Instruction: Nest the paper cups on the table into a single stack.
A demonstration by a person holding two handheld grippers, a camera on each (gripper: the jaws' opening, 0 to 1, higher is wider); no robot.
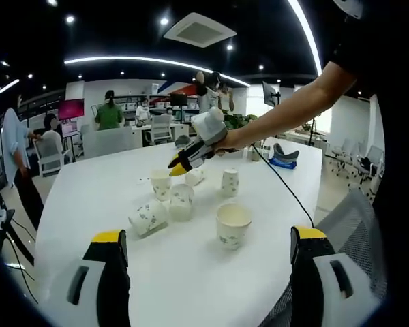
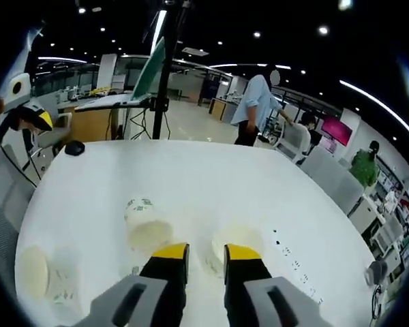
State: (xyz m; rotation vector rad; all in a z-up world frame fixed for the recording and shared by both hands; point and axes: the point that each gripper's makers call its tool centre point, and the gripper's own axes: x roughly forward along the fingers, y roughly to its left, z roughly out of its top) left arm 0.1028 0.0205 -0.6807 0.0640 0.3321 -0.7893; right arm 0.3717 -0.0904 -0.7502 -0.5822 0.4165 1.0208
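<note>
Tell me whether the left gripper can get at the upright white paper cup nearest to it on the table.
Probably yes. The left gripper has its fingers spread wide, and the upright white paper cup stands straight ahead between them on bare white table, apart from the other cups. The right gripper works farther back.

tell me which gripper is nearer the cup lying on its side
Right. The right gripper hangs over the cup cluster, just behind the tipped cup. The left gripper is back at the near table edge, open and well short of it.

Matt paper cups (image 1: 232, 225), seemingly smooth table (image 1: 191, 272)
</note>
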